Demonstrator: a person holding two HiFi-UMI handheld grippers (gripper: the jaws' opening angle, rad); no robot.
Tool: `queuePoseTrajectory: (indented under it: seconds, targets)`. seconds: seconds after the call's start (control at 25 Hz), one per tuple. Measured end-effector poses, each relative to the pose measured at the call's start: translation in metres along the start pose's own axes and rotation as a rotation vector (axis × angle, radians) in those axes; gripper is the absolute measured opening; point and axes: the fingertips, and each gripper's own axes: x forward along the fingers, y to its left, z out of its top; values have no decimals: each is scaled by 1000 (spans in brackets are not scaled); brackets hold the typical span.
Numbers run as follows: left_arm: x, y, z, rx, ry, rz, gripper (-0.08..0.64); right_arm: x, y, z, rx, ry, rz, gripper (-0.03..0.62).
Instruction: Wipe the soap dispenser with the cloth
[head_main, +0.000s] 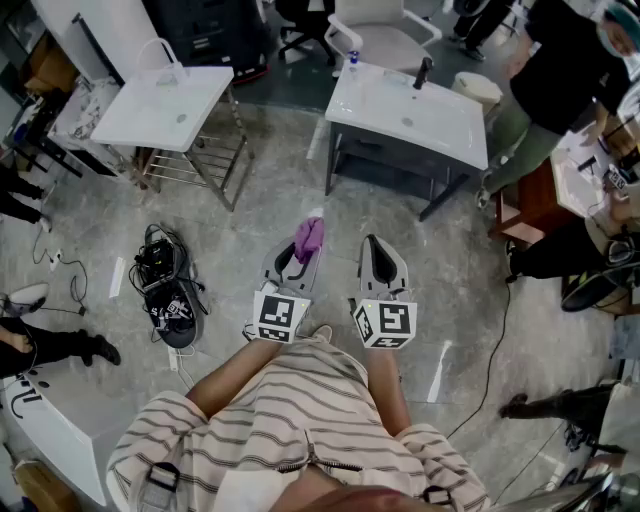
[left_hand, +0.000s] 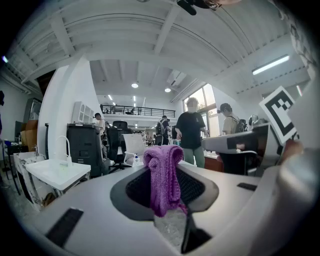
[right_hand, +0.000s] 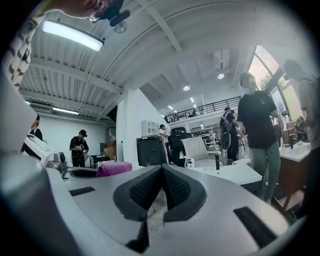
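Left gripper (head_main: 300, 255) pinches purple knit cloth (left_hand: 164, 175), which bunches past its tip. Right gripper (right_hand: 161, 175) pressed together, empty. Risk: shallow pinch, so cloth may slip out during wiping.

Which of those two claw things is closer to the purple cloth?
Left. The left gripper has the purple cloth clamped between its jaws. The right gripper is shut and empty, alongside it and clear of the cloth.

The head view looks steeply down from above; both gripper views face level, sharing the white chair (left_hand: 134, 144).
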Motion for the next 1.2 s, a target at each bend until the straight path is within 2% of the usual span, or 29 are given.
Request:
queuePoseTrajectory:
  seconds: [0.36, 0.68, 0.92, 1.2]
  targets:
    - [-1, -12, -9, 5, 19, 8, 115, 0, -5, -10, 37, 16, 33, -4]
    - [22, 5, -15, -4, 29, 25, 115, 29, -10, -17, 51, 23, 56, -3]
    - [79, 44, -17, -27, 16, 23, 115, 90, -32, -21, 38, 35, 45, -3]
    - [190, 113, 1, -36, -12, -4, 115, 209, -76, -5, 1, 33, 17, -3]
